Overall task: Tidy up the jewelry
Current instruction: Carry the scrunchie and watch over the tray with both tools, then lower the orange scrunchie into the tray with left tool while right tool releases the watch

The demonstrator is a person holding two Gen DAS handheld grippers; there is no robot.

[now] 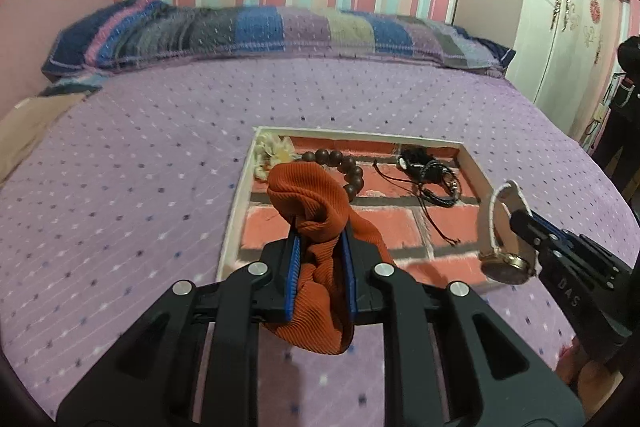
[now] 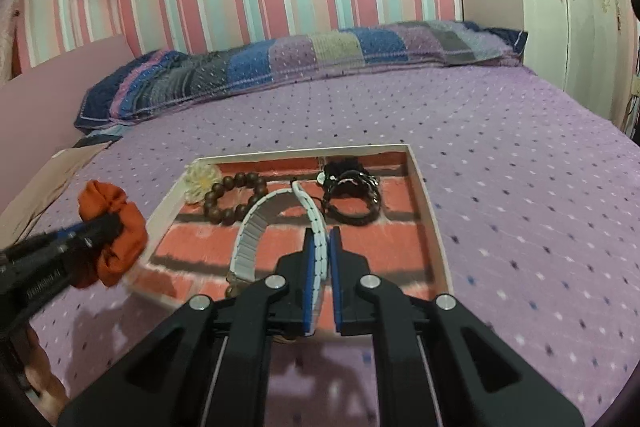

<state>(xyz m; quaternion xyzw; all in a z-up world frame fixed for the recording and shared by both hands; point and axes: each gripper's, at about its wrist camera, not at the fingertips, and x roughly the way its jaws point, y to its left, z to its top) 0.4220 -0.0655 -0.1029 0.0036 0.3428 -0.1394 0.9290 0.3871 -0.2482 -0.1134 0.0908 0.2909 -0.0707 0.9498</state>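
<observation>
My left gripper [image 1: 320,235] is shut on an orange scrunchie [image 1: 316,211], held over the near left part of a shallow tray [image 1: 236,211] with a brick-pattern floor. My right gripper [image 2: 322,239] is shut on the white strap of a watch [image 2: 260,223], held over the tray's [image 2: 428,211] near side; its dial [image 1: 506,267] hangs low in the left wrist view. Inside the tray lie a brown bead bracelet [image 2: 232,199], a cream flower piece [image 2: 200,181] and black cord bracelets [image 2: 352,195]. The left gripper [image 2: 100,227] with the scrunchie [image 2: 116,227] shows at the tray's left edge.
The tray sits on a purple dotted bedspread [image 1: 140,167]. A long patchwork pillow [image 1: 260,31] lies along the striped wall. A white wardrobe [image 1: 568,7] stands at the right. A person's hand [image 2: 40,375] shows at the lower left of the right wrist view.
</observation>
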